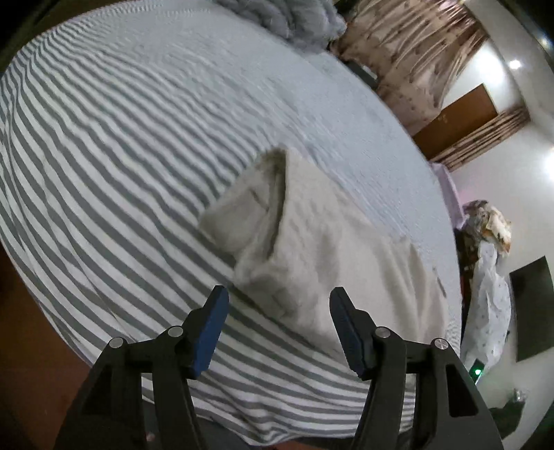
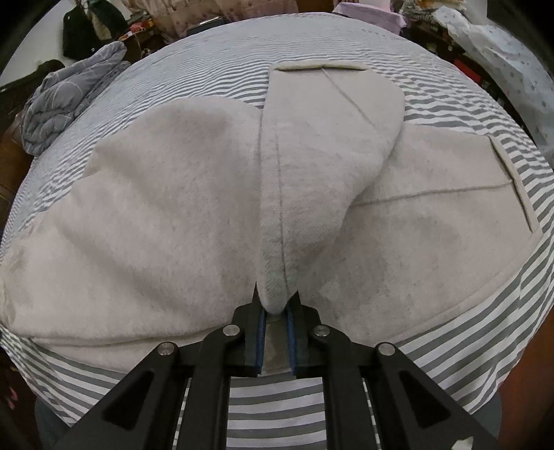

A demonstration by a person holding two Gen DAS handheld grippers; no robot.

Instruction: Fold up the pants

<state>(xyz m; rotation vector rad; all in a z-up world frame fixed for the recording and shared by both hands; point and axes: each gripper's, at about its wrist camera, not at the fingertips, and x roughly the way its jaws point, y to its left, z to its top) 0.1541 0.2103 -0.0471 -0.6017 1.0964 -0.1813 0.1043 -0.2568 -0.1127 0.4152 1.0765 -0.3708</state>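
Observation:
Pale beige fleece pants lie spread on a grey-and-white striped bed. One leg is folded over and runs from its cuff at the far side toward me. My right gripper is shut on the near fold of that leg, fabric pinched between the blue pads. In the left wrist view the pants lie ahead with a cuffed end raised. My left gripper is open and empty, just above the near edge of the pants.
A crumpled grey blanket lies at the bed's far left corner, also seen in the left wrist view. Clothes and clutter stand beyond the bed at the right. Curtains, a wooden door and a dark screen line the room.

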